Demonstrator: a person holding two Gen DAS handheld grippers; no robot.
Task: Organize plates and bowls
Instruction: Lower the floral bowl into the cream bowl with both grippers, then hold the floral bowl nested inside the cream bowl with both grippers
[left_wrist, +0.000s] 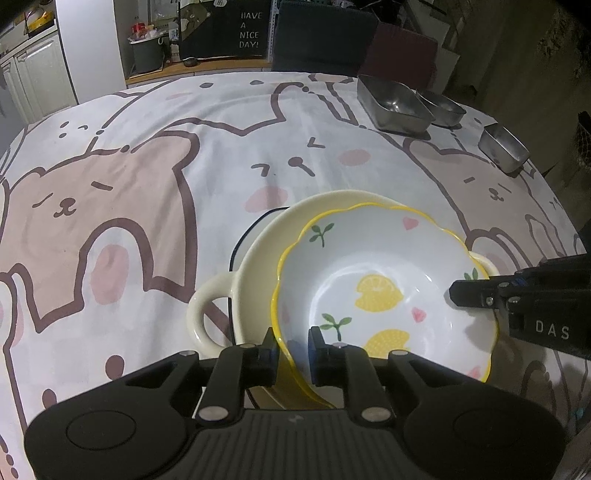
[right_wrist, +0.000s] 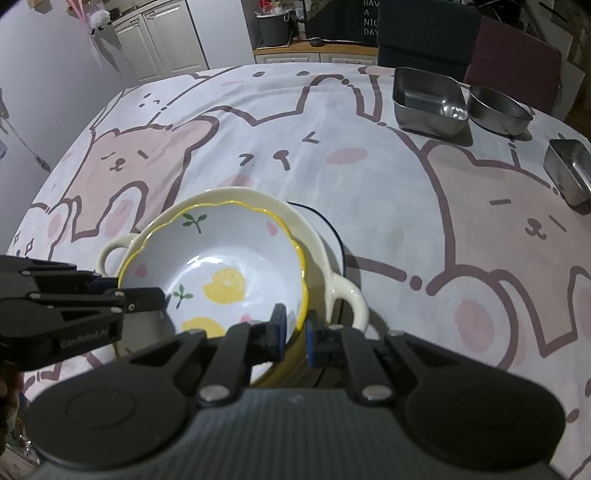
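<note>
Both grippers hold the same lemon-print bowl (left_wrist: 373, 291) by opposite sides of its yellow scalloped rim. The left gripper (left_wrist: 293, 350) is pinched narrow on the near edge in its own view, 1 finger inside the bowl and 1 outside; the right gripper (right_wrist: 295, 328) is likewise narrow on the rim, straddling it. The bowl sits nested in a cream two-handled bowl (left_wrist: 255, 258), which appears to rest on a white plate with a dark rim (right_wrist: 328, 229), all near the front of the bear-print tablecloth (left_wrist: 147, 166). 3 steel trays (right_wrist: 428, 103) stand well apart at the far right.

The step in hand looks like seating the lemon bowl into the stack. It tilts slightly, its rim riding higher on 1 side, and does not look centred. Being round, it has no long axis; its mouth faces up and a little toward the cameras. The next move probably calls for levelling it, then releasing both grips evenly so it settles without sliding against the cream bowl
</note>
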